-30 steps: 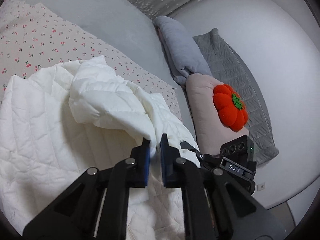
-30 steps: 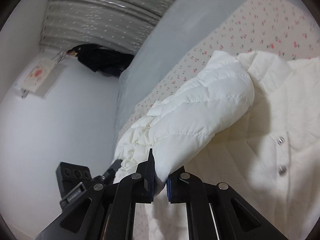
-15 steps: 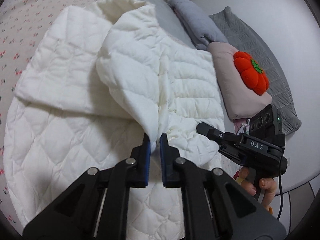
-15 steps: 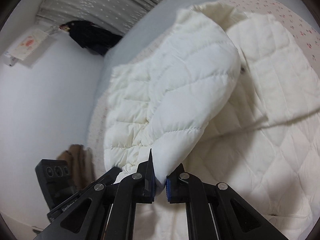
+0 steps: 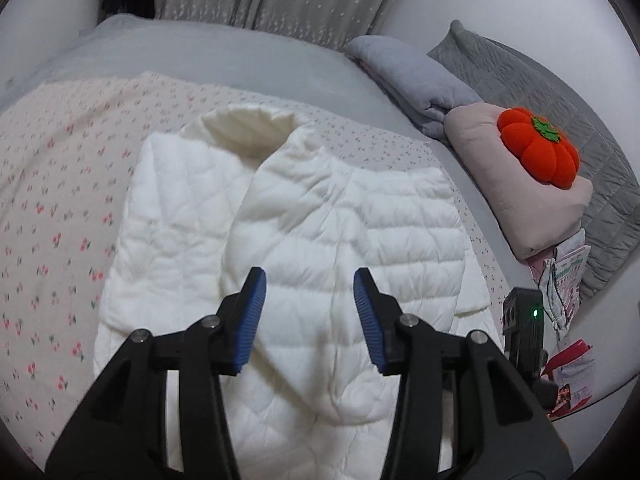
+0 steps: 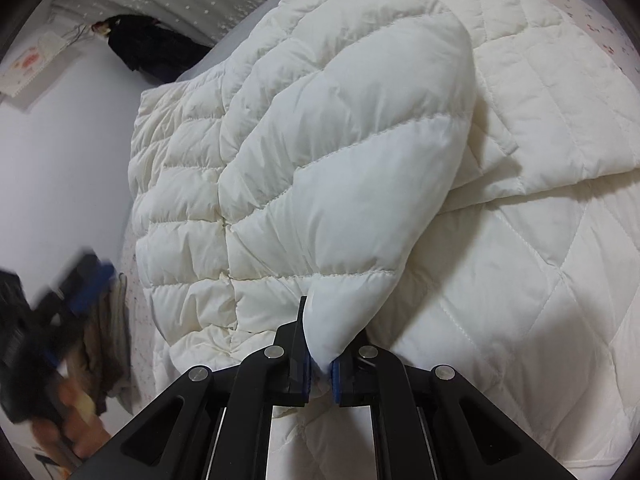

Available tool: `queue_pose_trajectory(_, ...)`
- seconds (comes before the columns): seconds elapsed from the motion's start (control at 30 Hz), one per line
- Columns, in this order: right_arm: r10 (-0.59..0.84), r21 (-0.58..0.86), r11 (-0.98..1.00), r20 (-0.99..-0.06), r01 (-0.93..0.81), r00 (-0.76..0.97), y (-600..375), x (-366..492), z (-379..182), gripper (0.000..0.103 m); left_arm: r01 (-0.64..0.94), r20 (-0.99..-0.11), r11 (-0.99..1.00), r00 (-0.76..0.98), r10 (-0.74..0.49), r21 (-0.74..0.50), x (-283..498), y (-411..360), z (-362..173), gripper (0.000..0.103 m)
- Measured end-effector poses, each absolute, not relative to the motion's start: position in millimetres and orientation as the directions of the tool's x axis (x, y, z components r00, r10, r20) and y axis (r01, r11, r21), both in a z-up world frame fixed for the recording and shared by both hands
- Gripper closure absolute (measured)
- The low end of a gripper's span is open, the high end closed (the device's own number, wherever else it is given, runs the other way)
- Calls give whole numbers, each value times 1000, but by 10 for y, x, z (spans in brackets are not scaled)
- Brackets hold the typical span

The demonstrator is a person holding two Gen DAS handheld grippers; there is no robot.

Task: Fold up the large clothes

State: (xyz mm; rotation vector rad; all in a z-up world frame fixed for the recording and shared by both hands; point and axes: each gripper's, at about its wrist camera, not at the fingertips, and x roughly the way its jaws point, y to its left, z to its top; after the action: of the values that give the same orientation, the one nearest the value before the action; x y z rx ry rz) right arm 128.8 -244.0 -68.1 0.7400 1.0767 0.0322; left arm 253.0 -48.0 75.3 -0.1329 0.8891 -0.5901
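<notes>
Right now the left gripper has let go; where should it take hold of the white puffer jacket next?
On the jacket's bottom hem, probably, the loose edge nearest the left gripper, whose jaws are opening with no fabric pinched. Come in low from the near side and pinch that edge; the right gripper already clamps the folded-over sleeve.

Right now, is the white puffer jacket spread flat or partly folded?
Partly folded. One side of the white puffer jacket lies doubled over its quilted lining, and the right gripper pinches the sleeve.

Floral sheet (image 5: 60,208) lies bare left of the jacket (image 5: 320,216); pillows (image 5: 516,184) crowd its right.
</notes>
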Motion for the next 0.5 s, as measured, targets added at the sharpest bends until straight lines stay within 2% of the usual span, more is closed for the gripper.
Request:
queue_pose_trajectory(0.13,388,572,765,-777,298,495,-2431,1327,-695,96,495,-669,817,502,-548,-297,2858,-881,786,56)
queue_pose_trajectory(0.27,415,591,754,-767,286,490,-2501,1352,-725,96,491,-662,823,520,-539,-285,3267,-1079,658,56)
queue_pose_trajectory(0.37,415,585,767,-766,264,491,-2496,1372,-698,96,440,-677,868,568,-468,-230,3562,-1100,443,56)
queue_pose_trajectory(0.47,396,562,793,-769,234,502,-2500,1350,-646,90,370,-726,920,597,-341,-127,3772,-1084,83,56)
queue_pose_trajectory(0.5,395,556,800,-771,226,500,-2507,1351,-623,84,359,-737,928,601,-309,-97,3805,-1079,-37,50)
